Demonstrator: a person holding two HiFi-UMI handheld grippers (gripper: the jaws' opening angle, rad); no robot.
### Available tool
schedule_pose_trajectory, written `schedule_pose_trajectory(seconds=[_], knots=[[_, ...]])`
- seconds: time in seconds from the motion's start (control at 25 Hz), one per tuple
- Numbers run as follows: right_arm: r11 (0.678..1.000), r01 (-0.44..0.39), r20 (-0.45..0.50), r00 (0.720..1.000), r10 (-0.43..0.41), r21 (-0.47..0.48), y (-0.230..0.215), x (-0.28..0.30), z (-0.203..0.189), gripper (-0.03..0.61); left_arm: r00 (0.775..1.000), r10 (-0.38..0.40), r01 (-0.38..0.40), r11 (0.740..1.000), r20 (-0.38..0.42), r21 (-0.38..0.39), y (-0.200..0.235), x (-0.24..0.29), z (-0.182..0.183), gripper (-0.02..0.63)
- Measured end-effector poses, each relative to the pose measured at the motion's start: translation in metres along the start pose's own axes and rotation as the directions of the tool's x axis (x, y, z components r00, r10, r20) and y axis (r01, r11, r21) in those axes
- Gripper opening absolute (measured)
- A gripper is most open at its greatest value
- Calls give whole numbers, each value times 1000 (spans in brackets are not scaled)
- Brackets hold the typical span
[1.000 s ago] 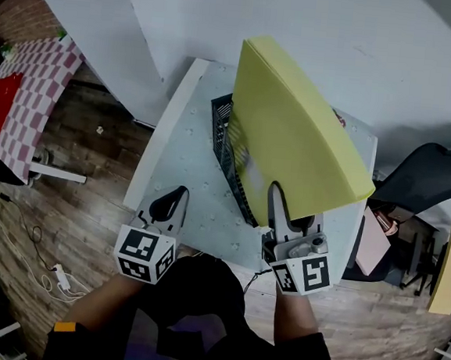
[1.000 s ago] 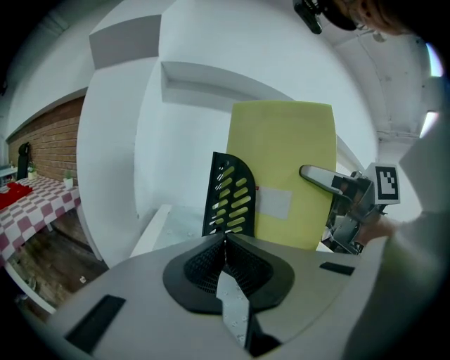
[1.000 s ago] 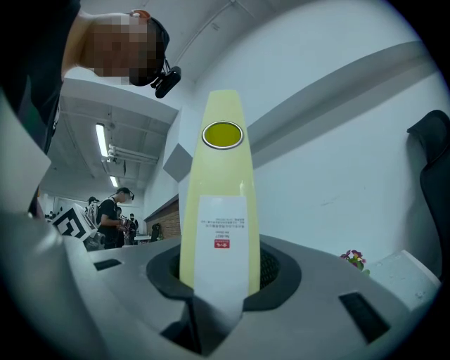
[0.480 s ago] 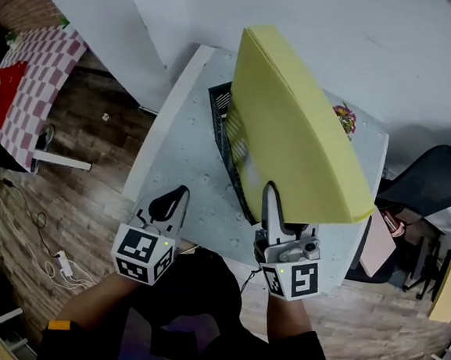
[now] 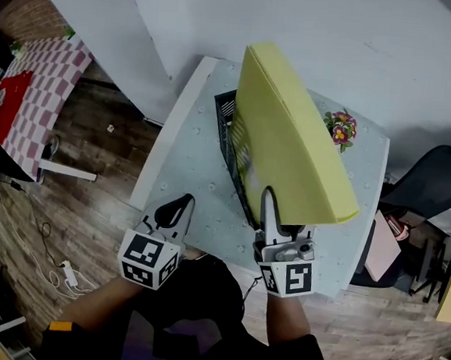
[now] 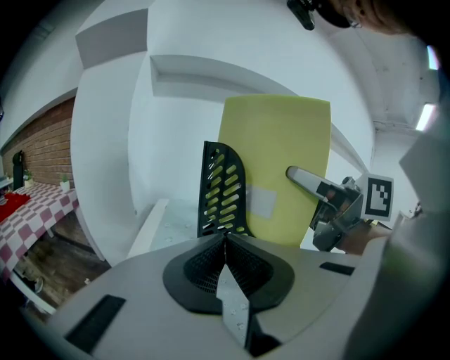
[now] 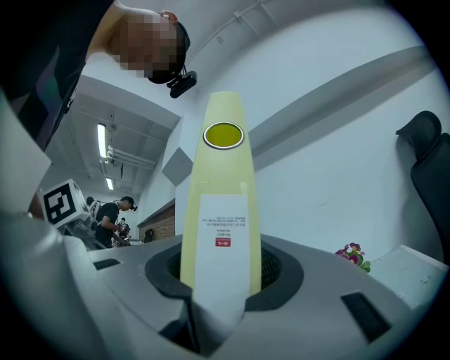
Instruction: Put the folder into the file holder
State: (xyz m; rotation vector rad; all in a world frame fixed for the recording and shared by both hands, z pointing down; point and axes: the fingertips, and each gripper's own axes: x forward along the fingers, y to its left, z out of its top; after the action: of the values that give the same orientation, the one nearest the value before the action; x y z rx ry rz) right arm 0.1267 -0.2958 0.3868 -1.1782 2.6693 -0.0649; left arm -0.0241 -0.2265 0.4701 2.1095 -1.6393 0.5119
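A thick yellow folder (image 5: 291,142) stands on edge over the pale table (image 5: 188,156), with its white-labelled spine (image 7: 219,211) toward me. My right gripper (image 5: 268,196) is shut on the spine's lower end. The black slotted file holder (image 5: 226,136) stands upright at the folder's left side. In the left gripper view, yellow shows through the file holder (image 6: 221,190) slots, so the folder (image 6: 281,155) is behind that wall. I cannot tell whether it rests inside. My left gripper (image 5: 181,204) hovers at the table's near edge, shut and empty, left of the holder.
A small pot of flowers (image 5: 341,128) stands at the table's back right. A black chair (image 5: 437,182) and a pink box (image 5: 380,248) are to the right of the table. A white wall runs behind it. A checkered table (image 5: 38,80) stands far left on the wooden floor.
The folder has swung a little more upright and leftward against the holder, and my right gripper came left with it. The left gripper drifted slightly right and stayed shut.
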Motion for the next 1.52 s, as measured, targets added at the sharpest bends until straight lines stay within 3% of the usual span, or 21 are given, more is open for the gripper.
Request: schedule_pose_trajectory(seconds=[1.08, 1.52], knots=[[992, 70, -189, 978, -88, -103, 11, -9, -72, 205, 996, -93, 92, 995, 13, 36, 7, -2, -2, 14], [982, 139, -315, 933, -174, -130, 15, -18, -71, 236, 985, -151, 148, 988, 80, 42, 5, -17, 6, 14]])
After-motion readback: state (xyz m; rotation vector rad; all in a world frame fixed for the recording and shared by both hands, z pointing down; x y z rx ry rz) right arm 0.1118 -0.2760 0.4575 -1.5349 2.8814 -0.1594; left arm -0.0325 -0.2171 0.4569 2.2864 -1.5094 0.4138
